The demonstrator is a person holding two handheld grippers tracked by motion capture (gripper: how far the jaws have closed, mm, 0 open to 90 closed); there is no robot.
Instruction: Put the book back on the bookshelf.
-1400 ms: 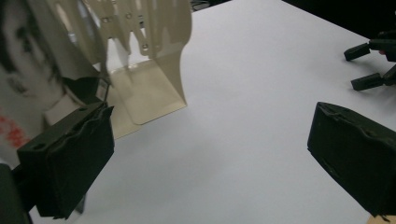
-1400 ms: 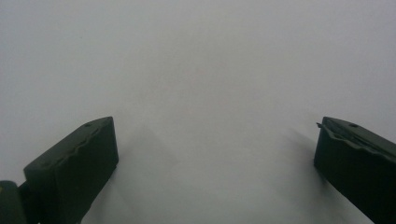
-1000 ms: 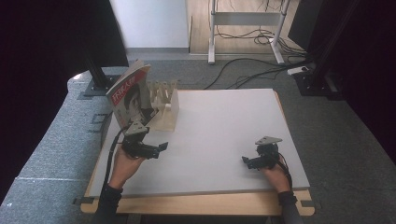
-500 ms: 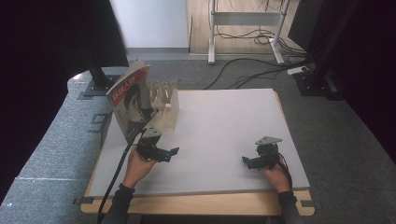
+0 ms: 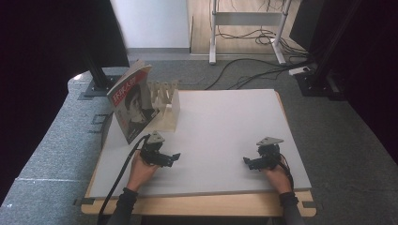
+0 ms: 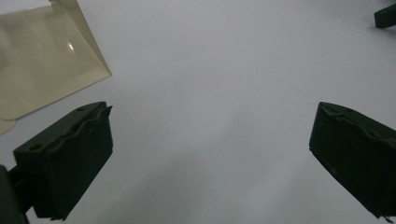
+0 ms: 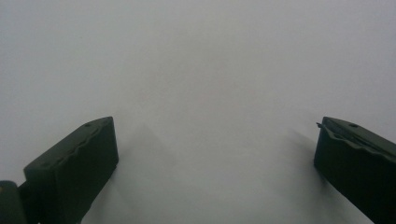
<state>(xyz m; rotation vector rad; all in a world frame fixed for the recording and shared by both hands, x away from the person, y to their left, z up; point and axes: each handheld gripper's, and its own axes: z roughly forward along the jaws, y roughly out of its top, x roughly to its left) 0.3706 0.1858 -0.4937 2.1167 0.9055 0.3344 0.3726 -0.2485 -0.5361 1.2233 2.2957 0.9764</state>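
Left gripper (image 5: 162, 157) sits low over the near-left part of the table (image 5: 225, 122), jaws spread wide with nothing between them, as its own camera shows plainly. Right gripper (image 5: 260, 161) rests at the near-right, jaws just as wide apart and holding nothing, well apart from its partner. The magazine (image 5: 133, 105) stands tilted against the wooden rack (image 5: 165, 105) at the far-left of the table, just beyond the left gripper, and it looks like the thing this work turns on.

Now the risks. That magazine leans steeply, so a nudge from a gripper or its trailing cable could tip it flat or send it off the left edge. A grasp taken on one thin cover would likely let the pages fan out and sag. Pushing hard could also shove the light rack toward the far side.

Hard to make out: whether the magazine sits inside a slot of the rack or merely leans on it, since the cover hides the join. From the left gripper view, a pale translucent sheet (image 6: 46, 56) shows at upper left, cut off by the frame, and I cannot tell what it belongs to.
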